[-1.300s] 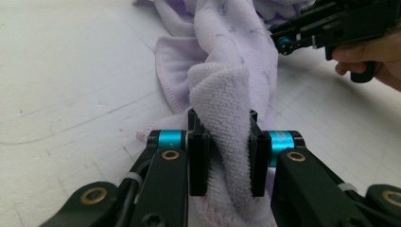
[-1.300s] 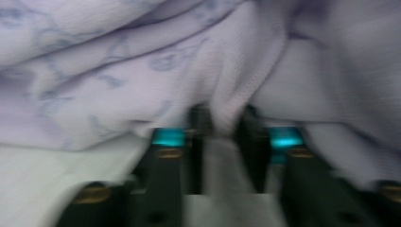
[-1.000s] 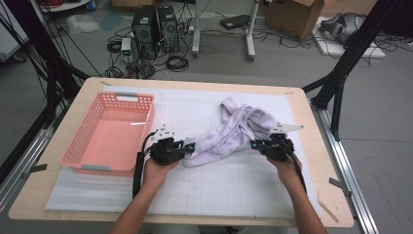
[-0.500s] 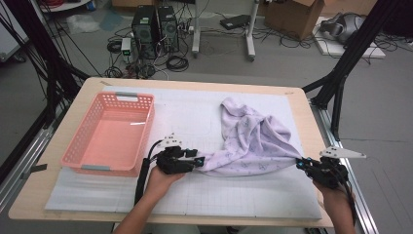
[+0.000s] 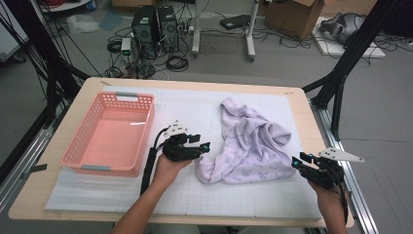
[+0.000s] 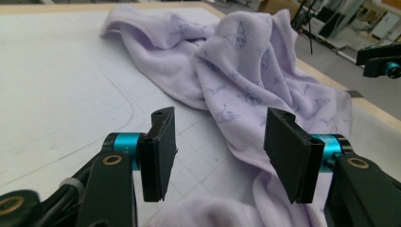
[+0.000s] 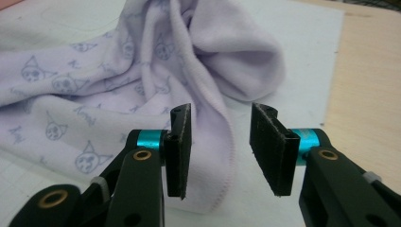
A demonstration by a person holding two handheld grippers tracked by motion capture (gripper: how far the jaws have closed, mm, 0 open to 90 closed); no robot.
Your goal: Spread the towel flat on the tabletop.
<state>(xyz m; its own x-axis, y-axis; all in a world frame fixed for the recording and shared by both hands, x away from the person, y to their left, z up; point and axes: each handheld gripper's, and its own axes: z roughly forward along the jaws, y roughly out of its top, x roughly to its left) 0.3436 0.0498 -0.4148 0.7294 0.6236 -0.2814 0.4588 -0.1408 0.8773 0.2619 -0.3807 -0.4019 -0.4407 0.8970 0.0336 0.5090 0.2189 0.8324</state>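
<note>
We see one desk (image 5: 302,146), and on it one white mat (image 5: 195,105) that covers most of the top. On the mat lie one pink basket (image 5: 109,134) at the left and one lilac towel (image 5: 251,144) to the right of the middle, crumpled, with small printed faces on it. The basket and the towel are well apart.

We count two hand-held grippers. The left hand-held gripper (image 5: 203,147) sits just beside the towel's left edge, between basket and towel. In the left gripper view its jaws stand clearly apart (image 6: 217,151); they have opened during the last second and now grip nothing. The towel's edge (image 6: 246,94) lies on the mat between and below the pads, and the pads do not press on it.

The right hand-held gripper (image 5: 298,162) is at the towel's lower right corner, near the right rim of the desk. Its jaws have just been opening, and in the right gripper view they stand apart (image 7: 220,146). A fold of the towel (image 7: 142,71) runs between and past the pads, close to the left pad, but it is not pinched.

Each hand-held gripper has two black pads on blue collars, four pads in all, and one person's two forearms come in from the bottom of the high view.
</note>
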